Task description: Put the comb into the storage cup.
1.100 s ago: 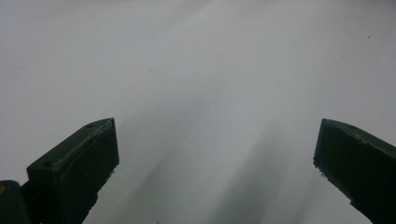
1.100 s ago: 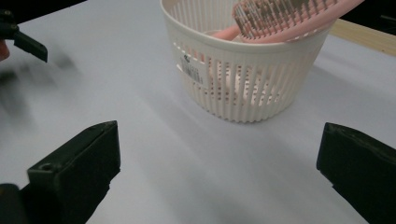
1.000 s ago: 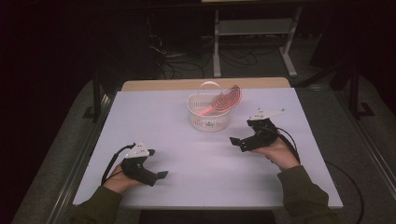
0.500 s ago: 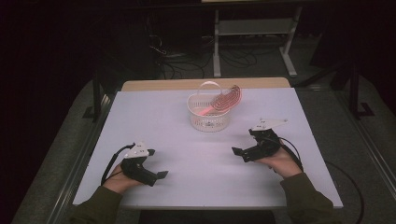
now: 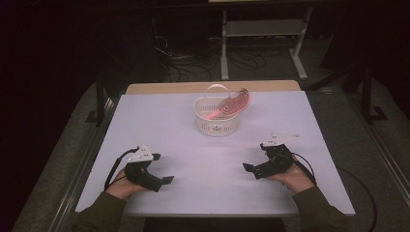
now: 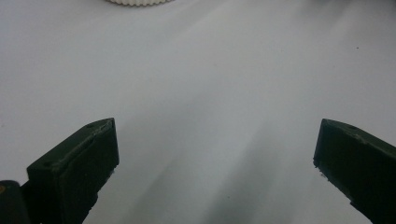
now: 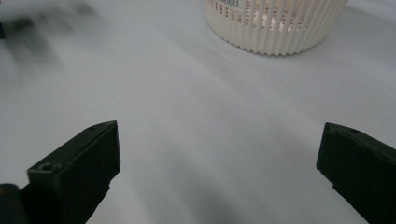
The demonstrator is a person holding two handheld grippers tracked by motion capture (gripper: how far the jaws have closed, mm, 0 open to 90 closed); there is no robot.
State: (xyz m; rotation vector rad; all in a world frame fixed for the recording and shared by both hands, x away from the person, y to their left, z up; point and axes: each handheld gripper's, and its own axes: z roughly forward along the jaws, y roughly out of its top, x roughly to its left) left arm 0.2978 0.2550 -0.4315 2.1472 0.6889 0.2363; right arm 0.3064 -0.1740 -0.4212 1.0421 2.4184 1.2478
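Pulled back from the white slatted basket [image 5: 217, 117] holding a pink comb [image 5: 233, 102], the right gripper [image 5: 251, 169] sits lower right, jaws apart; left gripper [image 5: 167, 181], lower left, likewise spread.

Pink comb [image 5: 231, 103] in white basket [image 5: 216, 124], mid-table [image 5: 159, 121]

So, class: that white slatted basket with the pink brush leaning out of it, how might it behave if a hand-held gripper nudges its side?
The basket looks like thin slatted plastic, so probably light and apt to slide on the smooth table. The pink brush overhangs the rim on one side, so a push could tip the basket or shift the brush. Its slats may flex if squeezed.
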